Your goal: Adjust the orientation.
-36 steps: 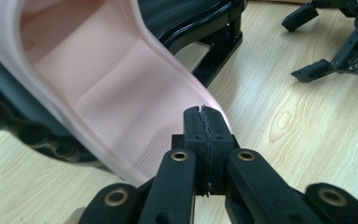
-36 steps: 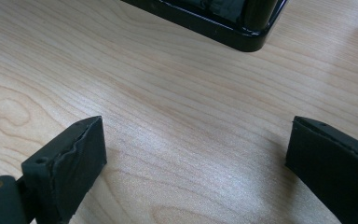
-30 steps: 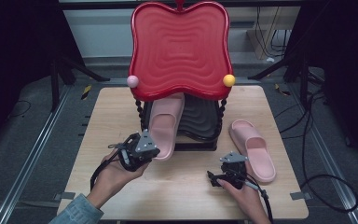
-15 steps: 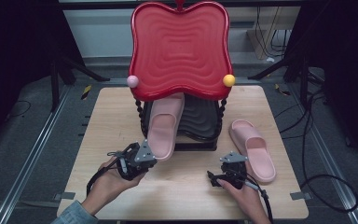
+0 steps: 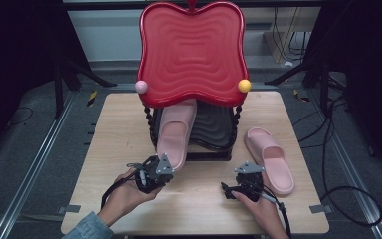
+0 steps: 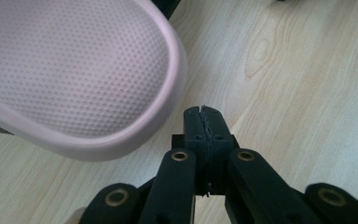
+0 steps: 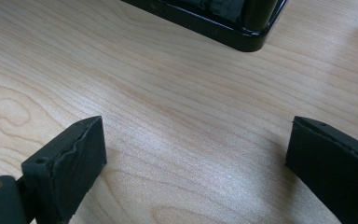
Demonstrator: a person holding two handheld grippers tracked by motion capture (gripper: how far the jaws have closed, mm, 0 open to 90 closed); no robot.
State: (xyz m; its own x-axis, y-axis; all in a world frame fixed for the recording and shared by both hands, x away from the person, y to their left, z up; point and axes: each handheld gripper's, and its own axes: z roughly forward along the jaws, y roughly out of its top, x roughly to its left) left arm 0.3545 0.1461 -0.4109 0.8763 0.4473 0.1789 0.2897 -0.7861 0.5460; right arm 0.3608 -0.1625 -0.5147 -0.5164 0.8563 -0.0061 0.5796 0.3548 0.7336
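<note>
since a second ago our left gripper (image 5: 165, 168) has sunk toward the bench (image 5: 114, 129) near its front edge, jaws clenched on nothing, just beside the heel of the pink slipper (image 5: 175, 132) lying on the black rack (image 5: 214, 130). our right gripper (image 5: 247, 174) rests by the front edge, jaws released wide, near the other slipper (image 5: 268, 158) at the right edge.
</note>
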